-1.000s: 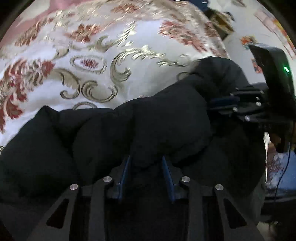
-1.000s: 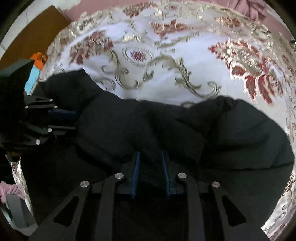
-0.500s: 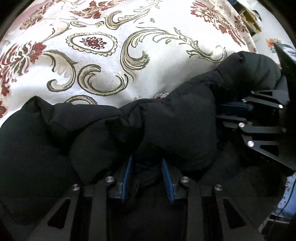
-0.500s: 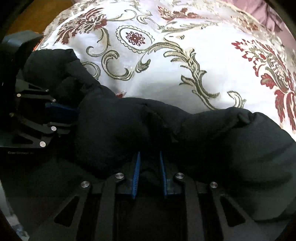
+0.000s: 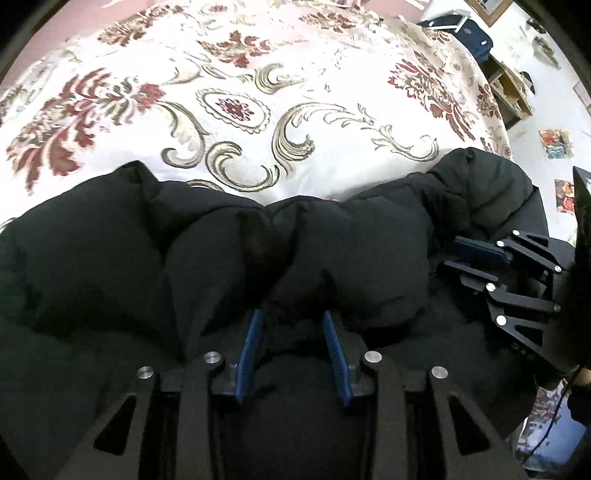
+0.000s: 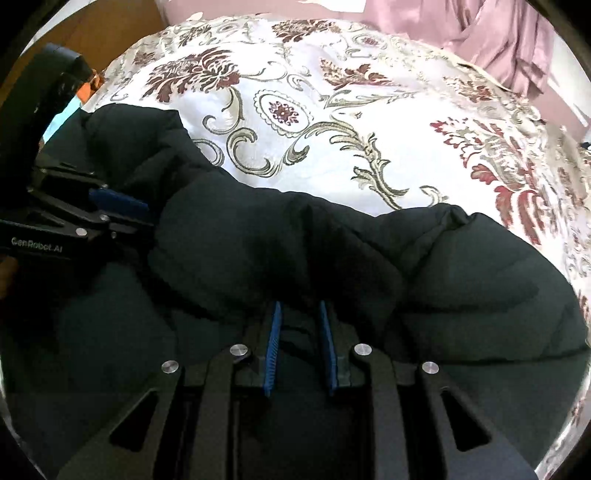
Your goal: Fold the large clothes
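A black puffer jacket (image 5: 184, 266) lies bunched across the near part of a floral bedspread (image 5: 236, 110). My left gripper (image 5: 291, 317) points steeply down at a thick fold of it. Its jaws are opening, and the fabric still fills the gap between the blue pads. To the right, my right gripper (image 5: 454, 254) bites the same fold from the side. In the right wrist view my right gripper (image 6: 299, 310) also has jacket (image 6: 461, 277) between its opening jaws. My left gripper (image 6: 144, 214) shows at the left there.
The bedspread (image 6: 332, 147) stretches away beyond the jacket. A wooden shelf unit (image 5: 509, 92) and a dark blue bag (image 5: 469, 33) stand past the bed's right side. Pink cloth (image 6: 480, 37) hangs behind the bed, and brown wood (image 6: 92, 29) shows at the far left.
Both grippers dipped toward the bed with the jacket fold, then drew back a little. The fold now lies lower and flatter, and more bedspread shows beyond it.
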Demonstrator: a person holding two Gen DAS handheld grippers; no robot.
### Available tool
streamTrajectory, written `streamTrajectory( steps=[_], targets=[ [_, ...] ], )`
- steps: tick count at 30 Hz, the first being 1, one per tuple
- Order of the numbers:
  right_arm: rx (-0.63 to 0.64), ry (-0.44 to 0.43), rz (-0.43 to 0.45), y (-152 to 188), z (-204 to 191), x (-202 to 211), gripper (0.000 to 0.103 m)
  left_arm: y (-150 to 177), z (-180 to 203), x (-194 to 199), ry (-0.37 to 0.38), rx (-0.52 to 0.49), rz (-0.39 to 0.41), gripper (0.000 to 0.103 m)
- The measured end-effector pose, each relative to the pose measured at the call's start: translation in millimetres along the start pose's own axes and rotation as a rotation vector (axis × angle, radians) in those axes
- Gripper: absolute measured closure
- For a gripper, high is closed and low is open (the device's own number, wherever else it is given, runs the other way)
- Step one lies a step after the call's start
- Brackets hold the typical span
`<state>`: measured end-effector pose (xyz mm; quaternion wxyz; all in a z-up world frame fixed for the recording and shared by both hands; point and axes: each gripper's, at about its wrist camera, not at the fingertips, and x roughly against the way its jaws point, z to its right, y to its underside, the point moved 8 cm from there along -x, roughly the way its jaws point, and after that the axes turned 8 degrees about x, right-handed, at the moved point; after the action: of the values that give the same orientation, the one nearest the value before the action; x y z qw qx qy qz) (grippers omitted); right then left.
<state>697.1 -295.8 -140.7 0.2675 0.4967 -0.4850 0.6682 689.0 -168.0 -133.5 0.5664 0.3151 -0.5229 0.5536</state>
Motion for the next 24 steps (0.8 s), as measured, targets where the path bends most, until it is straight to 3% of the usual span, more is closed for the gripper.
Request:
streamTrajectory(
  steps=[4, 6, 9, 14, 19, 24],
  targets=[
    [-0.026, 0.001, 0.018, 1.5, 4.1, 15.1, 0.075, 4.9, -14.8, 23.9, -0.035, 0.023, 0.053, 0.062],
    [-0.051, 0.006, 0.03, 5.6, 6.7, 27.6, 0.07, 4.5, -15.9, 35.2, -0.04, 0.056, 0.083, 0.041],
    [-0.084, 0.004, 0.058, 6.4, 7.4, 35.6, 0.061, 12.2, -21.5, 59.2, -0.035, 0.108, 0.148, 0.027],
    [-0.11, 0.046, 0.097, 11.9, 11.1, 63.0, 0.027, 27.3, -27.8, 83.2, -0.03, 0.192, 0.182, 0.022],
    [-0.132, 0.065, 0.16, 15.1, 12.7, 97.0, 0.007, 46.2, -31.6, 106.3, -0.032, 0.285, 0.225, 0.009],
    [-0.188, 0.065, 0.256, 21.3, 13.1, 131.1, 0.002, 58.0, -29.2, 138.5, -0.046, 0.294, 0.343, 0.0]
  ],
)
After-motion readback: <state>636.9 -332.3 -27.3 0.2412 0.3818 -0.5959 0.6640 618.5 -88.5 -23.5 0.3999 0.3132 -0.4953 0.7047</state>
